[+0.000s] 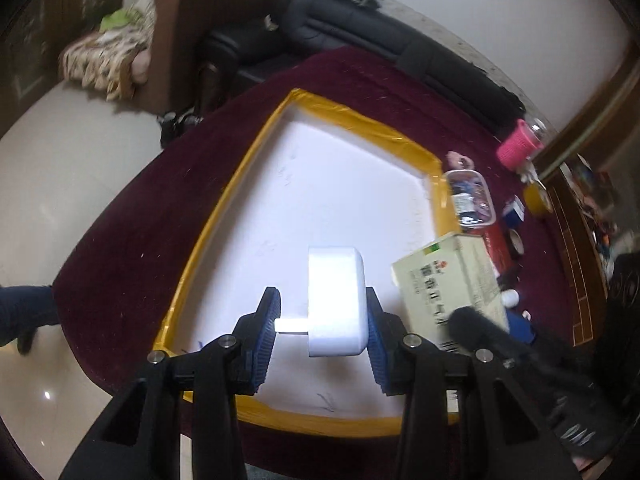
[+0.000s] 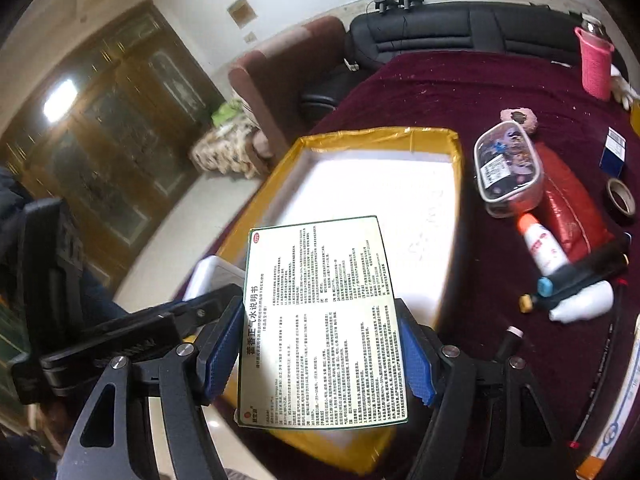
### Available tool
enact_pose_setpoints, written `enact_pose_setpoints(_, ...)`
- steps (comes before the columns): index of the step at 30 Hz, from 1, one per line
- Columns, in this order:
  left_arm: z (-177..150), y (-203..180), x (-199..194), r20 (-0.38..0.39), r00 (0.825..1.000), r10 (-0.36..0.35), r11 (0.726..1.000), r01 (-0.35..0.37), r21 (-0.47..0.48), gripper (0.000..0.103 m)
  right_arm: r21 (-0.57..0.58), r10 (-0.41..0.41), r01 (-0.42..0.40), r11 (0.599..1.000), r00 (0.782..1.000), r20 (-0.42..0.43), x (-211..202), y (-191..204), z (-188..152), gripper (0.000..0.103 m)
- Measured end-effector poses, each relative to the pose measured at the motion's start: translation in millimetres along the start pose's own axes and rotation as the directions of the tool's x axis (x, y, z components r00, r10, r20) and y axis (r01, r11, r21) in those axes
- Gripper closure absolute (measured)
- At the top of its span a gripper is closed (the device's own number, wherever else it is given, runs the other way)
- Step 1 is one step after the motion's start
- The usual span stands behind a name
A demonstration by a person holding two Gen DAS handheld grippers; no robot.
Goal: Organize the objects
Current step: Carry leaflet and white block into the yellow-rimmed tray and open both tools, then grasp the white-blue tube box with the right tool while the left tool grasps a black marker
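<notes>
**Both claws loaded above the yellow-rimmed tray**

The left gripper (image 1: 324, 316) clenches a white plug adapter (image 1: 337, 300) between its blue ribbed pads, prong pointing toward the left pad, long axis running away from the claw; the tray (image 1: 248, 168) lies directly below and ahead, its floor white and foam-like, its rim wrapped in glossy yellow tape; the right gripper (image 2: 320, 360) grasps a flat printed medicine box (image 2: 320, 320), matte card, long axis forward, likewise over the tray; contact with the floor probably none, though depth is unclear.
</notes>
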State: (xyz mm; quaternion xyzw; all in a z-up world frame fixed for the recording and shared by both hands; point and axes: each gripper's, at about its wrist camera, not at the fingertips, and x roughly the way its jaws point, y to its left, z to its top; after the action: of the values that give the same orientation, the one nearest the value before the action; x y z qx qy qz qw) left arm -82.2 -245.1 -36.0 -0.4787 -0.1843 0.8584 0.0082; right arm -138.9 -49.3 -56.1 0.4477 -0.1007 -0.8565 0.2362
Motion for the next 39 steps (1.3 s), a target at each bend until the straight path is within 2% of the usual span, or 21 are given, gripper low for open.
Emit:
enact_pose_setpoints(7, -5.4, 4.4, 24.3, -0.070, 0.994, 0.084, 0.996, -0.084, -0.003, 0.064, -0.053, -0.130, 0.128, 0.990, 0.991, -0.040, 35.8, 8.4, -15.8, 0.027)
enact_pose_setpoints(10, -4.9, 12.3, 31.4, -0.087, 0.990, 0.109, 0.994, -0.109, 0.001, 0.064, -0.070, -0.148, 0.145, 0.987, 0.988, -0.047, 40.4, 9.2, -17.5, 0.025)
enact_pose_setpoints(12, -4.5, 13.5, 28.7, -0.072, 0.991, 0.113, 0.994, -0.113, 0.001, 0.063, -0.057, -0.142, 0.138, 0.989, 0.987, -0.073, 48.7, 6.3, -14.7, 0.022)
enact_pose_setpoints(14, -3.2, 14.3, 26.0, -0.064, 0.995, 0.077, 0.997, -0.077, 0.003, 0.055, -0.045, -0.110, 0.105, 0.993, 0.988, -0.109, 53.6, 4.1, -13.1, 0.021)
enact_pose_setpoints(16, -4.2, 13.3, 19.0, -0.035, 0.999, 0.026, 1.000, -0.025, 0.014, 0.031, -0.038, -0.066, 0.063, 0.997, 0.995, -0.081, 47.0, 2.7, -9.7, 0.017)
enact_pose_setpoints(18, -4.4, 15.9, 6.9, 0.023, 1.000, -0.013, 1.000, 0.013, 0.006, 0.022, -0.042, -0.017, 0.015, 0.999, 0.999, -0.038, 37.6, -1.3, -5.1, 0.003)
enact_pose_setpoints(20, -6.1, 16.4, -4.0, 0.060, 0.998, -0.028, 1.000, 0.028, 0.000, 0.022, -0.039, 0.007, -0.008, 0.999, 1.000, -0.022, 33.1, -5.9, -2.8, 0.002)
enact_pose_setpoints(22, -11.3, 15.9, -14.0, 0.082, 0.996, -0.041, 0.999, 0.042, -0.004, 0.022, -0.011, 0.083, -0.083, 0.996, 0.995, -0.061, 31.9, -14.1, -1.5, 0.002)
enact_pose_setpoints(25, -21.4, 12.0, -35.8, 0.130, 0.990, -0.063, 0.998, 0.064, -0.005, 0.022, 0.053, 0.162, -0.161, 0.985, 0.987, -0.013, 10.7, -29.4, -2.5, 0.002)
enact_pose_setpoints(28, -30.3, -10.7, -57.4, 0.177, 0.981, -0.085, 0.996, 0.080, 0.037, 0.020, 0.082, 0.204, -0.205, 0.975, 0.979, 0.028, -21.5, -46.9, -6.8, 0.002)
enact_pose_setpoints(32, -42.8, -59.6, -70.4, 0.207, 0.975, -0.080, 0.987, 0.048, 0.156, 0.015, 0.119, 0.182, -0.191, 0.974, 0.980, 0.079, -61.3, -68.3, -23.7, 0.002)
enact_pose_setpoints(36, -55.7, -100.2, -63.2, 0.183, 0.976, -0.122, 0.965, 0.073, 0.250, 0.014, 0.155, 0.119, -0.133, 0.979, 0.988, 0.095, -81.7, -91.2, -39.8, 0.002)
enact_pose_setpoints(39, -62.4, -125.2, -46.9, 0.127, 0.980, -0.155, 0.953, 0.115, 0.280, 0.014, 0.191, 0.068, -0.088, 0.978, 0.992, 0.107, -104.1, -107.2, -56.6, 0.002)
